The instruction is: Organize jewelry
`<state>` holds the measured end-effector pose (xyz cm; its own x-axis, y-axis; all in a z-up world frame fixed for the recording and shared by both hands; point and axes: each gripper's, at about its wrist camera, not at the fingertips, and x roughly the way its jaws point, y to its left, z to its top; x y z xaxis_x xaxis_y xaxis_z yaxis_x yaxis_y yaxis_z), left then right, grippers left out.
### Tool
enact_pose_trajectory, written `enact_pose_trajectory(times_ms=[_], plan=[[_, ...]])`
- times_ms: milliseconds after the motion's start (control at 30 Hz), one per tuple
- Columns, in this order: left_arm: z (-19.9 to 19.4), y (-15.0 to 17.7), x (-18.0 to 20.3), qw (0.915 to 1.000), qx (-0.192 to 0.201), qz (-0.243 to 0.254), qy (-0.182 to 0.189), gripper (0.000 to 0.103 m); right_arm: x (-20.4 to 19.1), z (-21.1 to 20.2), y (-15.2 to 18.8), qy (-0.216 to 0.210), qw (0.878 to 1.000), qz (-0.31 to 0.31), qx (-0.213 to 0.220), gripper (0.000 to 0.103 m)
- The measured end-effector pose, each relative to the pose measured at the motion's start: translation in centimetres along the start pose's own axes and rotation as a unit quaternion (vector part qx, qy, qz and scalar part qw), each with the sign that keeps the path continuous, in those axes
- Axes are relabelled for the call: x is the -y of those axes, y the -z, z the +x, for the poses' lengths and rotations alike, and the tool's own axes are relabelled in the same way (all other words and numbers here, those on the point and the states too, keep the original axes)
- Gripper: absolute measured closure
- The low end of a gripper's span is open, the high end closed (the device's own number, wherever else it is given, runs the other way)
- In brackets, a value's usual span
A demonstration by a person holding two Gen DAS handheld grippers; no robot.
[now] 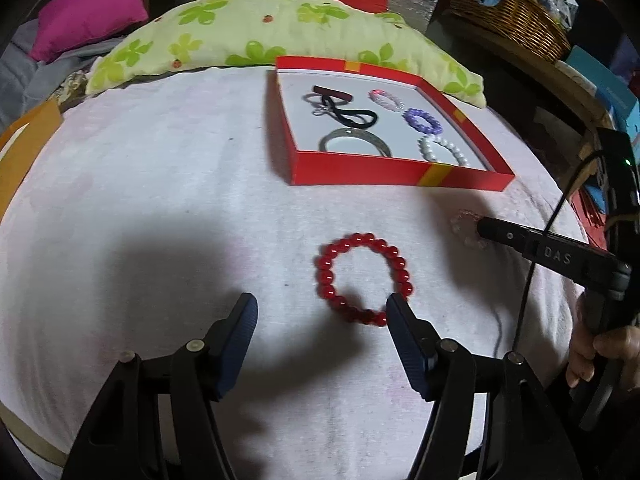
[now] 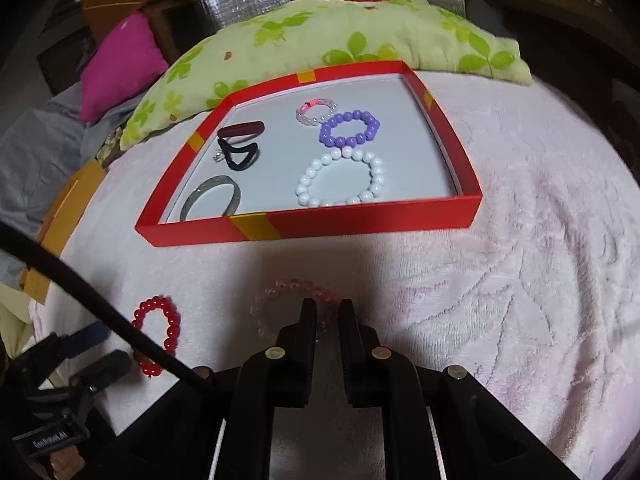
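A red box [image 1: 400, 172] [image 2: 312, 228] holds a white bead bracelet [image 2: 340, 178], a purple bead bracelet [image 2: 350, 128], a small pink bracelet [image 2: 316, 112], a grey bangle [image 2: 210, 198] and dark hair ties [image 2: 238, 152]. A red bead bracelet [image 1: 364, 278] [image 2: 158, 330] lies on the pale cloth. My left gripper [image 1: 320, 312] is open just in front of it, its right finger at the bracelet's near edge. My right gripper [image 2: 327, 312] is nearly shut, fingers straddling the near side of a clear pink bead bracelet [image 2: 280, 296] [image 1: 464, 226] lying on the cloth.
A green flowered pillow [image 1: 280, 36] lies behind the box, with a magenta cushion [image 1: 88, 8] at far left. A wicker basket [image 1: 516, 12] stands at the back right. An orange box edge [image 1: 24, 144] is at the left.
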<state>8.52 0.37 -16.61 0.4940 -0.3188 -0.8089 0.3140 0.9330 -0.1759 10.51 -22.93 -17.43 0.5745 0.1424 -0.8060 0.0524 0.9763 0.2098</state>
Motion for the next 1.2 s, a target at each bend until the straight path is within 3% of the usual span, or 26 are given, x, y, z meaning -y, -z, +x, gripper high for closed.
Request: enact_pose_trajectory(times_ms=[367, 567, 867, 900, 967, 1067, 1200], plan=[[1.0, 0.1, 1.3, 0.9994, -0.011, 0.02, 0.025, 0.034, 0.7, 0.6, 0.5, -0.03, 0.999, 0.024, 0.015, 0.089], [1.6, -0.2, 2.3, 0.9989, -0.004, 0.037, 0.03, 0.034, 1.9, 0.6, 0.6, -0.066, 0.996, 0.052, 0.02, 0.088], [2.1, -0.3, 3.4, 0.9978, 0.01, 0.062, 0.021, 0.035, 1.7, 0.7, 0.6, -0.064, 0.997, 0.048, 0.019, 0.088], [2.1, -0.3, 3.3, 0.9978, 0.013, 0.061, 0.022, 0.037, 1.7, 0.7, 0.6, -0.064, 0.997, 0.048, 0.02, 0.088], [1.9, -0.3, 3.2, 0.9978, 0.018, 0.059, 0.027, 0.059, 1.7, 0.7, 0.7, -0.063, 0.997, 0.047, 0.021, 0.088], [1.7, -0.4, 2.6, 0.998, 0.024, 0.045, 0.037, 0.077, 1.6, 0.7, 0.7, -0.059, 0.997, 0.041, 0.022, 0.088], [1.4, -0.5, 2.0, 0.9983, 0.032, 0.03, 0.037, 0.085, 1.5, 0.7, 0.6, -0.058, 0.997, 0.036, 0.026, 0.088]])
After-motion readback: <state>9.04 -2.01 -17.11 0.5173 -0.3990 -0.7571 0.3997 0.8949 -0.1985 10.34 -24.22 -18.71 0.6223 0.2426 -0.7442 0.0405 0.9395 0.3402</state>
